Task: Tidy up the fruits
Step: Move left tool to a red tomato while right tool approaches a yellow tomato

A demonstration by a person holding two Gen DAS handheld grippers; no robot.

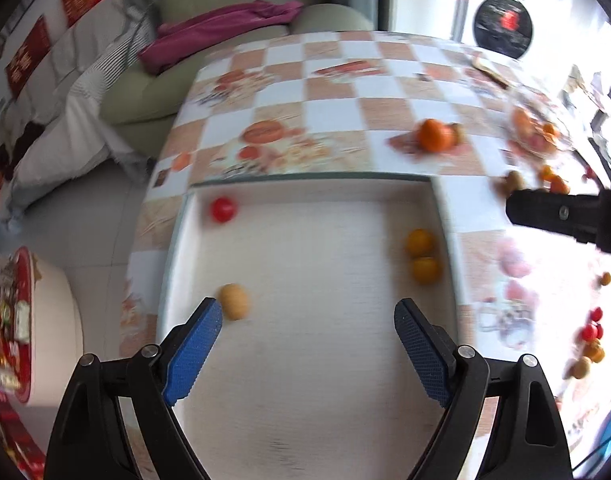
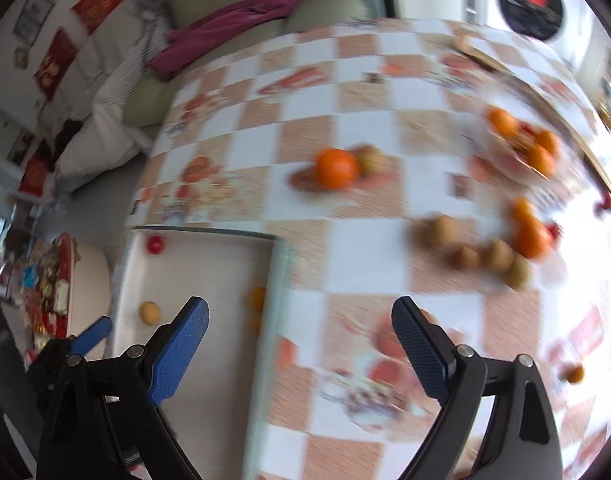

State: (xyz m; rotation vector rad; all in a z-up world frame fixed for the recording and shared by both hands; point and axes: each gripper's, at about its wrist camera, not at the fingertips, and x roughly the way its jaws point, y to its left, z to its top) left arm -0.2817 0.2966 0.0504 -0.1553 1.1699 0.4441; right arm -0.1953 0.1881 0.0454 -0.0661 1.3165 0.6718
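A white tray [image 1: 313, 360] lies on the checkered table. In it are a red cherry tomato [image 1: 223, 209] at the far left corner, a tan longan [image 1: 234, 301] at the left, and two small yellow-orange fruits [image 1: 420, 242] [image 1: 425, 270] at the right wall. My left gripper [image 1: 308, 316] hovers open over the tray, nothing between its blue pads [image 1: 195, 354]. My right gripper [image 2: 299, 316] is open above the tray's right edge [image 2: 271, 300] and the tablecloth, holding nothing. On the cloth sit a tangerine [image 2: 336, 169], several longans [image 2: 481, 254] and more oranges [image 2: 531, 236].
A clear dish of oranges [image 2: 525, 140] stands at the far right of the table. A green sofa [image 1: 209, 40] with a magenta cloth [image 1: 225, 28] lies beyond the table's far edge. A round stool with a snack tray [image 1: 21, 320] stands left. Small red and tan fruits [image 1: 589, 340] are scattered right.
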